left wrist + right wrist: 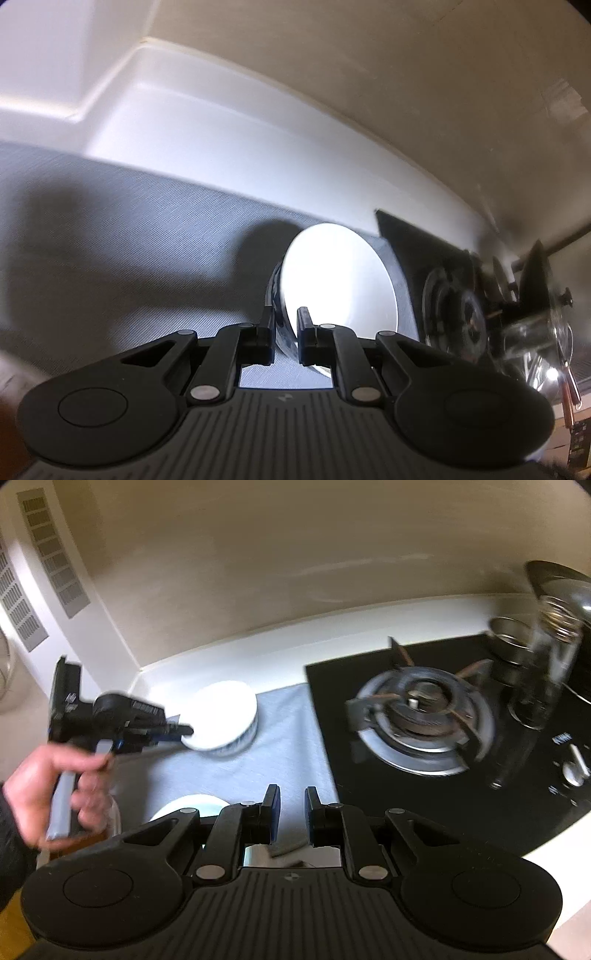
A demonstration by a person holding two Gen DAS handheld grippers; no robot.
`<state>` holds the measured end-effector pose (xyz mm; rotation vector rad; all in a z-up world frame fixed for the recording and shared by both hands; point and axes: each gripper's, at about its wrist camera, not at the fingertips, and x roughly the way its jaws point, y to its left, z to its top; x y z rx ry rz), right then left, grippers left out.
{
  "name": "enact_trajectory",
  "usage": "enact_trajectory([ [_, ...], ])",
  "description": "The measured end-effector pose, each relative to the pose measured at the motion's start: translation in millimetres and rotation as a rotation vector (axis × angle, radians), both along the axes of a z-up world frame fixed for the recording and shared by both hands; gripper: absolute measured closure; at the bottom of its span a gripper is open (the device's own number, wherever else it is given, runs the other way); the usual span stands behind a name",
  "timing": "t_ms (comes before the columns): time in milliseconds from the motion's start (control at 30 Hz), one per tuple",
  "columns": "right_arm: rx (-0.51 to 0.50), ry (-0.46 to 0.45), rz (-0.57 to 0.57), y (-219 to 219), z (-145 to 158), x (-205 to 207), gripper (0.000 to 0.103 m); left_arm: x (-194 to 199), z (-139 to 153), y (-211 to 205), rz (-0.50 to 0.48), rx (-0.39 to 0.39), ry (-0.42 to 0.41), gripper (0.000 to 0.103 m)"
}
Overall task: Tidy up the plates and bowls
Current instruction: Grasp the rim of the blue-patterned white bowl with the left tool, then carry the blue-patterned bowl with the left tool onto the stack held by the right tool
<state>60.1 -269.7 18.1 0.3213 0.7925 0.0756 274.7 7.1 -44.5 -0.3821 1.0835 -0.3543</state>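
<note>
The tabletop (546,853) is pale, with a grey cloth mat (288,746) spread over its middle. From the right wrist view, a black glass gas stove (332,686) fills the 2 o'clock side, its burner ring (421,709) ringed by metal pan supports, and its edge runs just beside the mat. At 1 o'clock on the stove stand a clear glass jar (543,672) and a steel pot (506,635), blurred.

On the mat at 11 o'clock sits a white bowl (221,712) with dark blue markings on its outer wall; in the left wrist view it appears tilted toward the camera, its plain white inside showing. A second white dish (192,805) peeks out at 9 o'clock of the right hand-held gripper (292,812), partly hidden behind it.

The left hand-held gripper (285,332) is clamped on the near rim of the bowl, one finger (266,325) on the patterned outside, the other inside. A person's hand (48,786) grips its grey handle. The right hand-held gripper hangs over the mat with its jaws drawn narrow and nothing between them.
</note>
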Motion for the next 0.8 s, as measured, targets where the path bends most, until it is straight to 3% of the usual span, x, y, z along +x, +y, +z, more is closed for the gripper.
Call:
enact_trajectory([
  [200,0.027,-0.01,0.085,25,2,45,0.087,-28,9,17,-0.023,0.074,-0.032,0.088],
  [333,0.022,0.008,0.146,42,-3,84,0.075,-34,15,18,-0.017,0.094,-0.073,0.085],
  [433,0.001,0.022,0.181,55,-9,110,0.075,-34,15,18,-0.004,0.108,-0.089,0.085],
  [533,-0.032,0.062,0.216,65,-21,135,0.068,-33,14,14,-0.001,0.11,-0.1,0.085],
  [800,-0.09,0.188,0.256,80,-62,175,0.065,-34,6,4,0.01,0.122,-0.098,0.085],
])
